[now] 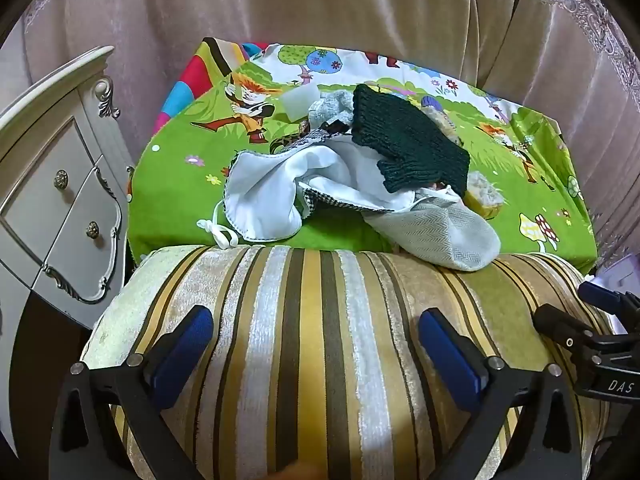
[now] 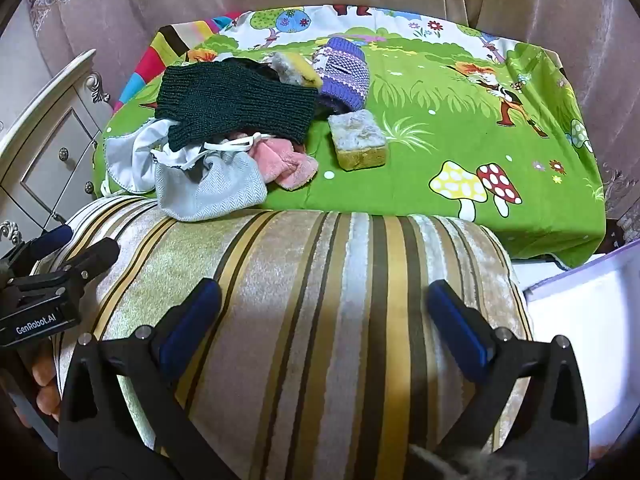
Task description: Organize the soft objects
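We can't see most of the pink cloth [image 2: 287, 162]; it's buried under the dark green knit [image 2: 236, 102] & the grey pouch [image 2: 212, 190]. The purple knit hat [image 2: 347, 76] is approx. half hidden behind the knit. In the left wrist view the sponge [image 1: 486, 196] barely peeks out. The white box [image 2: 588, 344] is cut off at the right edge. The hand [image 2: 42, 392] is only partly visible, bottom left.

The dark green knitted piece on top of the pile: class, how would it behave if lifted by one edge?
The dark green knitted piece would probably flop and drape, since it already sags over the clothes beneath. It looks light for its size, being open ribbed knit. Its coarse texture should grip rather than slip, though it might drag the white drawstring bag along.
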{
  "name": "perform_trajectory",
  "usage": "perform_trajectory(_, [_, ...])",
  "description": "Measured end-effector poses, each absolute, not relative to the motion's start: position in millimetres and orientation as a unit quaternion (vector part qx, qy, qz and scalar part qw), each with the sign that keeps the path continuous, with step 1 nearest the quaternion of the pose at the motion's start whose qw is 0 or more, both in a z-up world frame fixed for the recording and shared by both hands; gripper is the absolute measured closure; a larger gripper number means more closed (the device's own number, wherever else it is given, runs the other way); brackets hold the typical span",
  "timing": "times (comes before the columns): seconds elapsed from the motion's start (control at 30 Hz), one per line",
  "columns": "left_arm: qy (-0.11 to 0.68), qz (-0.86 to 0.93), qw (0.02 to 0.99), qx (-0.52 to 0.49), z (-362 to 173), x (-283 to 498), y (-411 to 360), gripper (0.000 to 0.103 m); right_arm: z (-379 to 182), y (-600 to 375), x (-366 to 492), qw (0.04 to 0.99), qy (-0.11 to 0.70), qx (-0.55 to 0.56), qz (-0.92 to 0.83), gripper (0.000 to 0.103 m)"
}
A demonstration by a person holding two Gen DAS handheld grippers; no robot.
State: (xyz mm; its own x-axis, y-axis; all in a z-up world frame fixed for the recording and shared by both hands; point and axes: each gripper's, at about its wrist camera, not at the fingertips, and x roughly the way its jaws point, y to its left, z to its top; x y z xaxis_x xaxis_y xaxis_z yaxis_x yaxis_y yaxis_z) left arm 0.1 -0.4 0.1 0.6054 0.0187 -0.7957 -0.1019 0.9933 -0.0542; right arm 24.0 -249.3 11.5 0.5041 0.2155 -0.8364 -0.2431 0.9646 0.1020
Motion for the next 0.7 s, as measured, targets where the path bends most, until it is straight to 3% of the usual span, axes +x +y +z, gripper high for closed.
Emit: perform_trajectory(0.7, [0.448,0.032,0.892,-0.053,-3.1,1.0,3.1,0.000,10.5,-248.5,25.1,0.865,0.483,-0.013,0.135,0.000])
